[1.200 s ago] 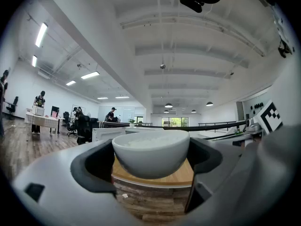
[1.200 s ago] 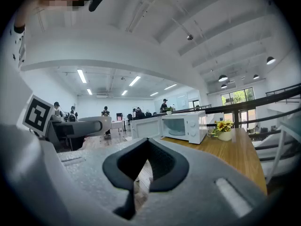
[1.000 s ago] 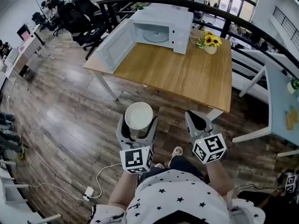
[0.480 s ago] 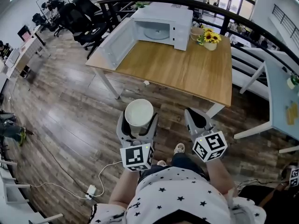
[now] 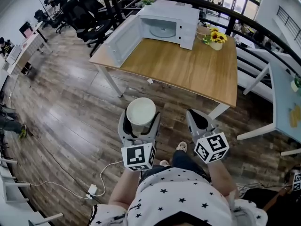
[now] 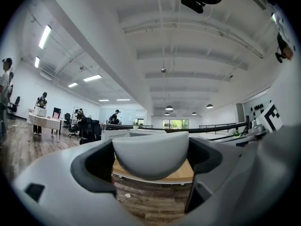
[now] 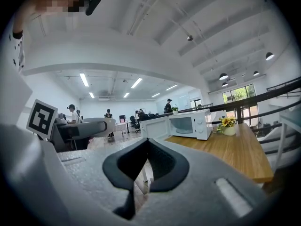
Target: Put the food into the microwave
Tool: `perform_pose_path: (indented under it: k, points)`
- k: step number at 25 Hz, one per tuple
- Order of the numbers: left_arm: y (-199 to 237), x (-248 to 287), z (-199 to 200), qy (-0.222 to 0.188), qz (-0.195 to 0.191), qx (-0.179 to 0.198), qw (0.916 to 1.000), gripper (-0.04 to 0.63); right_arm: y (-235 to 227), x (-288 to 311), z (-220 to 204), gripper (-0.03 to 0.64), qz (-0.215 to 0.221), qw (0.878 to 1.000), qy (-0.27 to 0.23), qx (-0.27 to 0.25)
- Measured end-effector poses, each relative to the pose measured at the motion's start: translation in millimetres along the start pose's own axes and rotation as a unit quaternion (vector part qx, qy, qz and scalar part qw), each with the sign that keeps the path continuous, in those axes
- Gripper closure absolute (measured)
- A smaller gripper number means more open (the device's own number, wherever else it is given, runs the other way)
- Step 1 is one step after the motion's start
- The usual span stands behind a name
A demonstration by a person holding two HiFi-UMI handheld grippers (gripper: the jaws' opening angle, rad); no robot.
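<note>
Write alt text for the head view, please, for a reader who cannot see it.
The left claw holds a white bowl above the wood floor, with the right claw shut and empty beside it. Ahead, a wooden table carries a white microwave with its door open and a pot of sunflowers.

White star-print shirt (image 5: 175,194), grey left gripper (image 5: 139,120), grey right gripper (image 5: 198,119)
</note>
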State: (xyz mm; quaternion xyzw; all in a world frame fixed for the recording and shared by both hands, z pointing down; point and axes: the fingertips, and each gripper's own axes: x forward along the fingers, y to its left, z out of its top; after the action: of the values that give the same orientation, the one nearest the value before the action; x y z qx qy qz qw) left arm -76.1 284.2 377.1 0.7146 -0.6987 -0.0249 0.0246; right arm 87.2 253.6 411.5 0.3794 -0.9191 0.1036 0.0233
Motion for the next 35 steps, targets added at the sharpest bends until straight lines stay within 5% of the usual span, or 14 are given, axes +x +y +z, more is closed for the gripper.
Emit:
perform_pose_path:
  k: [15, 35]
  points:
    - [29.6, 60.1, -0.7, -0.003, 0.012, -0.005, 0.9999, 0.132, -25.5, 64.2, 7.1, 0.612, 0.012, 1.0, 0.007, 0.001]
    - [72.6, 234.0, 18.8, -0.01, 0.039, -0.009, 0.9992, 0.132, -122.3, 217.0, 60.2, 0.612, 0.04, 0.999, 0.008, -0.007]
